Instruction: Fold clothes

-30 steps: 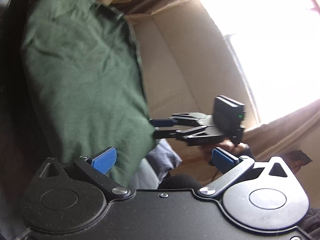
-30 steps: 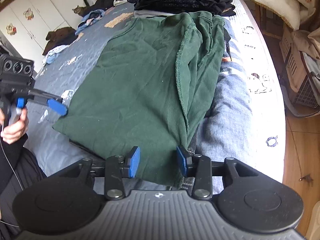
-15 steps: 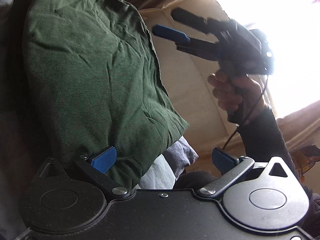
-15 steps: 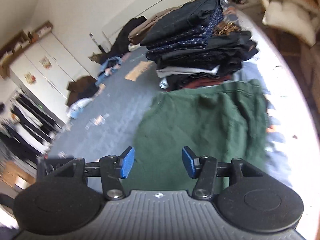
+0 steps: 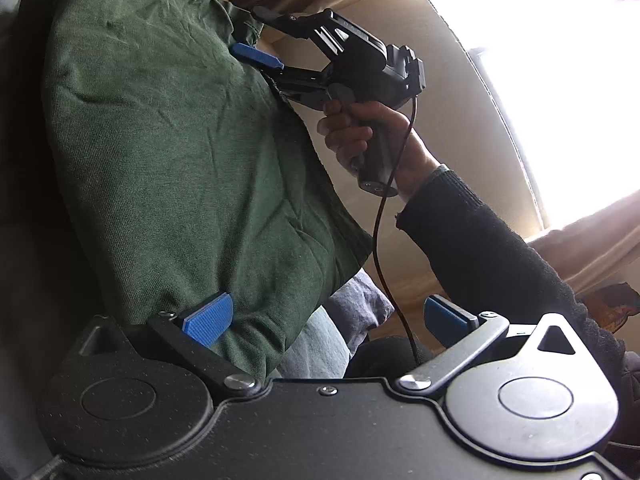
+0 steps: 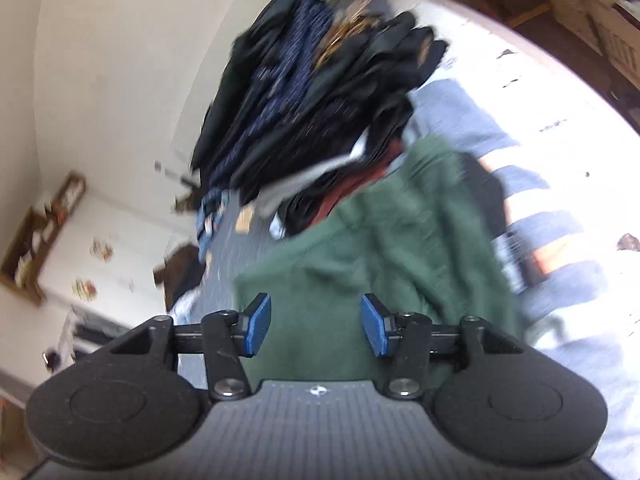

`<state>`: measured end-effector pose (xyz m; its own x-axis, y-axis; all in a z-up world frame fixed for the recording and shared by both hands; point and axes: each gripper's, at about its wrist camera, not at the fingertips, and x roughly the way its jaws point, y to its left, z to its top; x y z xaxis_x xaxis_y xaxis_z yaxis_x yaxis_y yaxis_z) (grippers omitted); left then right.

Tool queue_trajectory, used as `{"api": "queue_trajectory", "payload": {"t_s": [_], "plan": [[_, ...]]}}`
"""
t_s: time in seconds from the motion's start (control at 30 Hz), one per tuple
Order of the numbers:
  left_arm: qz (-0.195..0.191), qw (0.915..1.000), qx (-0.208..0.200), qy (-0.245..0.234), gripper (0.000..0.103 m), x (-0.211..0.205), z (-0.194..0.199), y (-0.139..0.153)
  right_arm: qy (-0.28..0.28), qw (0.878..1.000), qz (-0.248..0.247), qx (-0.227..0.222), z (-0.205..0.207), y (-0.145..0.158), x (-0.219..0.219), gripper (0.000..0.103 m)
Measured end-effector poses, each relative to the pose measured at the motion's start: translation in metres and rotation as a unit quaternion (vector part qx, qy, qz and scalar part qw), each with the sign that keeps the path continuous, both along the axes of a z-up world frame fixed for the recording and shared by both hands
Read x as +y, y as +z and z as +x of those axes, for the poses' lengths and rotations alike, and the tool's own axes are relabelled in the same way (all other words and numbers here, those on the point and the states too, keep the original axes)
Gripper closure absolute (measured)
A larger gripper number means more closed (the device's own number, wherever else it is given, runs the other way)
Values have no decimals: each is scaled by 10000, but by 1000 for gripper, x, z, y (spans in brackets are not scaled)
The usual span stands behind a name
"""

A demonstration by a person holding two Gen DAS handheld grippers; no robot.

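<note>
Since the earlier frame, the right gripper (image 5: 256, 36) has travelled from the garment's lower edge up to the upper centre of the left wrist view. Its jaws are closing with nothing pinched yet. The left gripper (image 5: 324, 318) is released. The shirt (image 5: 172, 152) lies on the bed (image 6: 560, 128); a shallow bite may slip off. Right view is blurred.

text: none legible | labels: none | small emblem on right tongs body (image 6: 319, 390): unreadable
</note>
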<state>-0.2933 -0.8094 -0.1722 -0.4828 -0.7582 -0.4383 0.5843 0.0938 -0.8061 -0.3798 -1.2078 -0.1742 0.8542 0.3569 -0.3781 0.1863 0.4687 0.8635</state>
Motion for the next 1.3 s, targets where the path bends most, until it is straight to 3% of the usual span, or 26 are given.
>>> {"api": "queue_trajectory", "payload": {"t_s": [0.13, 0.27, 0.37, 0.5, 0.67, 0.77, 0.93, 1.0, 1.17, 1.3], "plan": [[7, 10000, 9, -5, 0, 0, 1, 1, 6, 9998, 119, -139, 1, -6, -5, 53], [12, 10000, 20, -7, 0, 0, 0, 0, 95, 9996, -13, -264, -3, 15, 3, 50], [19, 10000, -5, -7, 0, 0, 1, 1, 707, 9952, -206, -641, -16, 42, 26, 50], [24, 10000, -45, 14, 0, -1, 2, 3, 1428, 9885, -225, -453, -23, 38, 54, 49], [25, 9999, -159, 28, 0, -1, 3, 7, 834, 9960, 245, -190, -30, -6, 32, 49], [21, 9999, -128, 18, 0, -1, 6, 7, 467, 9960, 685, -323, -40, -25, 14, 53], [28, 10000, -78, 8, 0, -1, 14, 9, 488, 9981, 274, -239, -44, -10, 16, 52], [62, 9998, -189, 7, 0, -1, 12, 12, 509, 9985, 147, -145, -42, -3, 16, 52], [163, 9949, -990, 55, 0, -1, -9, 34, 491, 9986, -145, -142, -49, 22, 23, 49], [271, 9815, -1872, 290, 0, 2, -29, 56, 443, 9976, -515, -104, -62, 45, 35, 48]]}}
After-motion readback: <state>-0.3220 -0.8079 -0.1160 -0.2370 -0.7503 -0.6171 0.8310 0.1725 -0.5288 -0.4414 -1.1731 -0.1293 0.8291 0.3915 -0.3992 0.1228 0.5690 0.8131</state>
